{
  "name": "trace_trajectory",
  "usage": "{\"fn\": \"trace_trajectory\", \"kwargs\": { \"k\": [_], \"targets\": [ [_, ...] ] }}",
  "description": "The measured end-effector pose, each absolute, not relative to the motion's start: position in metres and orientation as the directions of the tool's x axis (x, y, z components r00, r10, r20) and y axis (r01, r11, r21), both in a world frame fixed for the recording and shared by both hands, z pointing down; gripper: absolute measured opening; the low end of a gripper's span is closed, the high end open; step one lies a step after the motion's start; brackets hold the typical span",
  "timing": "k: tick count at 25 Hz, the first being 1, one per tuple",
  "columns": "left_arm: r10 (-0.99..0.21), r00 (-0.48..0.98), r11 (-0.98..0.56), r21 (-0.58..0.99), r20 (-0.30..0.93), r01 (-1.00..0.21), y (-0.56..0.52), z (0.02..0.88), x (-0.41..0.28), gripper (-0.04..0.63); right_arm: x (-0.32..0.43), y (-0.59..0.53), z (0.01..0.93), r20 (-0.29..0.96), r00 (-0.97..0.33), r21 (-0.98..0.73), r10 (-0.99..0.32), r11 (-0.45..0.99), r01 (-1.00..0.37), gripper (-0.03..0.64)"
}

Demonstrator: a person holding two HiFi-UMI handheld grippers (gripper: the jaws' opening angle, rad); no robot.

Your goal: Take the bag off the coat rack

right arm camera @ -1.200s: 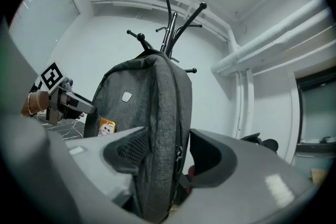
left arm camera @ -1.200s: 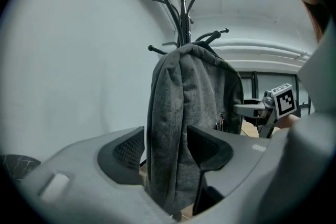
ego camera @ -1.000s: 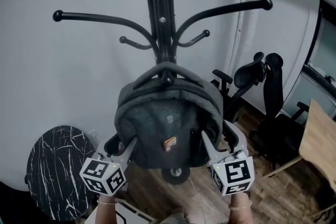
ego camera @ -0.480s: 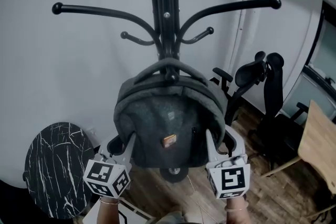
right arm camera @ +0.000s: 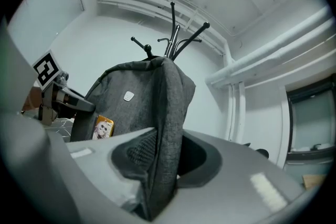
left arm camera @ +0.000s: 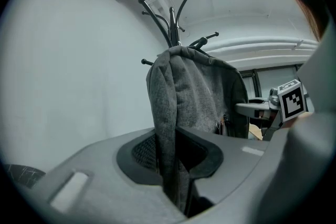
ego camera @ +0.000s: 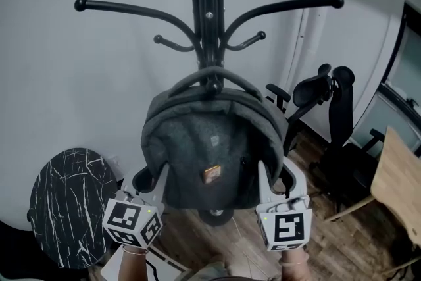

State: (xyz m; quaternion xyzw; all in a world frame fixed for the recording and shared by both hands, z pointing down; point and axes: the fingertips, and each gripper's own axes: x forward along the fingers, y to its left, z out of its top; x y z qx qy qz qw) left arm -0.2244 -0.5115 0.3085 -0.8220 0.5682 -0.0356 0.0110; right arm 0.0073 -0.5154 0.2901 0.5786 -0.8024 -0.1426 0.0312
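Since the bag [ego camera: 210, 148] hangs by its top handle [ego camera: 212, 74] low on the coat rack [ego camera: 206, 16], it is taken from both sides at once. The left claw [left arm camera: 176, 165] and the right claw [right arm camera: 160, 165] are being closed on its side edges, with grey fabric pinched between the jaws of each. Gripped evenly like this, it can presumably be lifted clear without swinging.

bag [ego camera: 210, 141] on coat rack [ego camera: 208, 16], chair [ego camera: 329, 115] right
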Motion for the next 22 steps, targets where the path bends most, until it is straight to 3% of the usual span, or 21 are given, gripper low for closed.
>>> {"fn": "trace_trajectory", "kwargs": {
  "k": [22],
  "targets": [
    [-0.946,0.324,-0.323,-0.078,0.006,-0.943,-0.446,0.286,-0.217,0.078,0.010,-0.455,0.265,-0.209,-0.372,0.248,-0.904,0.319,-0.915,0.101]
  ]
}}
